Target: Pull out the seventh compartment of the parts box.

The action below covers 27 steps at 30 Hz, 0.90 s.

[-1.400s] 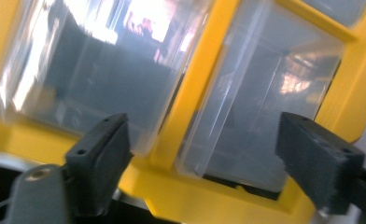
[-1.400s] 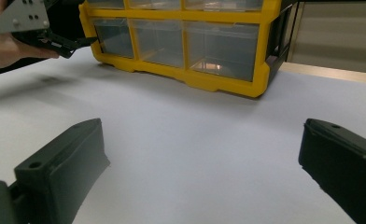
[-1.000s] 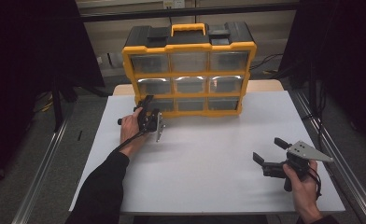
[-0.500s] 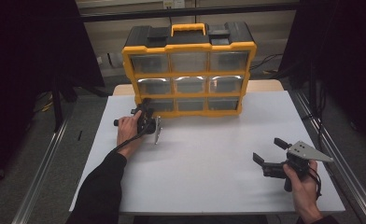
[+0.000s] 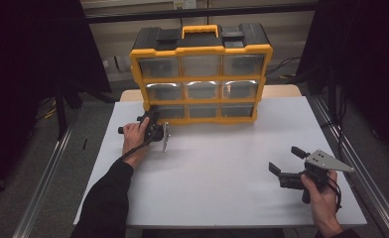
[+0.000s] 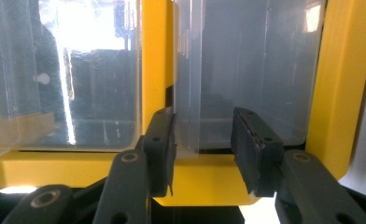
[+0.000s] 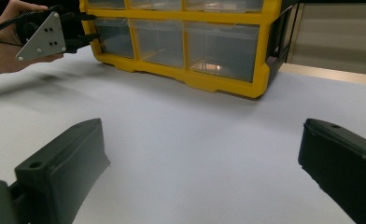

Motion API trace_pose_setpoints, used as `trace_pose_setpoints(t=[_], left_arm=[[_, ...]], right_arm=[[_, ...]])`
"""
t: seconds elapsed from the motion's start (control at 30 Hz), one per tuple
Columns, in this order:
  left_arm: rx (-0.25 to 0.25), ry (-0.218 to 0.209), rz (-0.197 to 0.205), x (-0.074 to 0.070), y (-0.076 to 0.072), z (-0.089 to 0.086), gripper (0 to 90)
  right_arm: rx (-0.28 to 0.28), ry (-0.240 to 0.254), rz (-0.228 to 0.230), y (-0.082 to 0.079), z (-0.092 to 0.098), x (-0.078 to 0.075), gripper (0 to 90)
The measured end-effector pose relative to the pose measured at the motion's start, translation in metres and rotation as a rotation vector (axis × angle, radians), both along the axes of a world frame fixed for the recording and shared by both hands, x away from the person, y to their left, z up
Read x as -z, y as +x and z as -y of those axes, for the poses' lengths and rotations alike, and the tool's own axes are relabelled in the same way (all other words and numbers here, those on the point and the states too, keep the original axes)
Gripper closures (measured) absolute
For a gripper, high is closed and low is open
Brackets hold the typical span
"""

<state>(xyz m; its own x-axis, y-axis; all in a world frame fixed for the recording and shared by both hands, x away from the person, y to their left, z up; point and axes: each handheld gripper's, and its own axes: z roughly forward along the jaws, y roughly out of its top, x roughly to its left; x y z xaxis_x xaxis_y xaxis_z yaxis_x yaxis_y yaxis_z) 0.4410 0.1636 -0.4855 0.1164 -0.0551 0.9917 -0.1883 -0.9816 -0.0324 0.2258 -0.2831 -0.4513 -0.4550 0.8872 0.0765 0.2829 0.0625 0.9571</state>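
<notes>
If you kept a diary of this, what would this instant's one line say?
left gripper: open, jaws astride bottom-left drawer's handle | right gripper: open, idle over table | organizer: upright

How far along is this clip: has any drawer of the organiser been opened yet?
Nothing looks done: every drawer of the yellow organiser appears shut. In hand: the left gripper, jaws apart, is at the bottom-left drawer, straddling its front edge without clamping. Left: closing, pulling, whatever follows. The right gripper waits open over the white table.

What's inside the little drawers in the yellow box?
The box has clear drawers. Those along the bottom row look empty from the right gripper view. Glare whitens the middle row, so their insides can't be told.
</notes>
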Motion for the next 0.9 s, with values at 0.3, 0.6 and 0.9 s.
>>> trace_pose_setpoints(t=[0.3,0.6,0.9], left_arm=[[-0.050,-0.081,-0.032,0.004,-0.001,0.002,69.2],[-0.053,-0.009,0.025,-0.002,-0.002,0.004,75.9],[-0.020,-0.021,0.051,0.000,0.000,0.003,78.7]], right_arm=[[-0.002,-0.001,0.000,0.000,0.000,0.000,0.5],[0.001,-0.002,0.000,0.000,0.000,0.000,0.5],[0.000,0.003,-0.003,-0.001,0.000,0.000,0.5]])
